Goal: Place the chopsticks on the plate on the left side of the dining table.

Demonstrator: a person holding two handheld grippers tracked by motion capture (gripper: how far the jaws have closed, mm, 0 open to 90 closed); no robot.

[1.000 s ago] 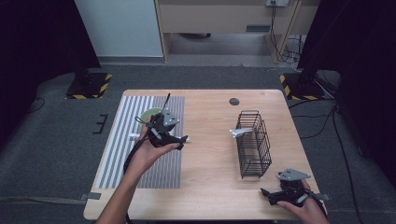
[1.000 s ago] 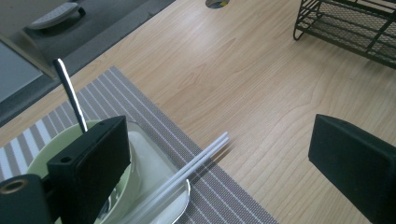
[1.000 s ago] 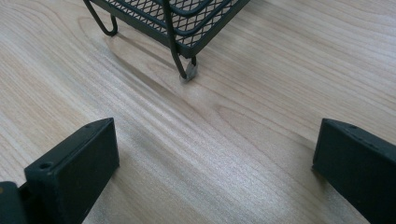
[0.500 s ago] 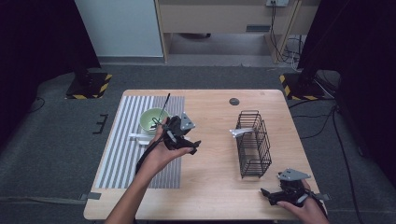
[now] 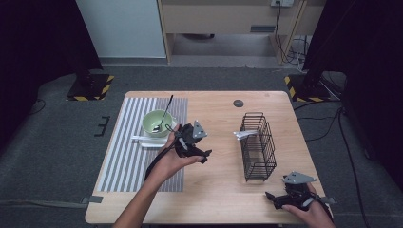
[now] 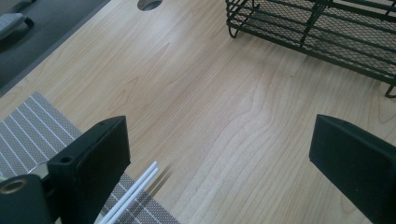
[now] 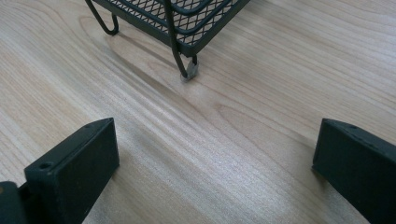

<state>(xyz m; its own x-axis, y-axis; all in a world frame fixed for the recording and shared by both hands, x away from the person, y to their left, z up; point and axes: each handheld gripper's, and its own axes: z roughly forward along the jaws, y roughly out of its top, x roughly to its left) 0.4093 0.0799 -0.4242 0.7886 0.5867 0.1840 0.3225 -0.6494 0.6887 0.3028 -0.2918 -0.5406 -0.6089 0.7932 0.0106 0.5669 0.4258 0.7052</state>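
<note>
Apparently you are sorting cutlery: a pale utensil (image 5: pixel 245 134) is sitting in the black wire basket (image 5: pixel 259 156), white chopsticks (image 6: pixel 133 193) are lying beside the green bowl (image 5: pixel 157 122). Left gripper (image 5: pixel 196 147) and right gripper (image 5: pixel 278 199) are gaping wide, holding nothing.

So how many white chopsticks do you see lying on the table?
2. The white chopsticks lie side by side at the striped mat's edge, beside the left gripper; in the high view they lie in front of the green bowl.
</note>
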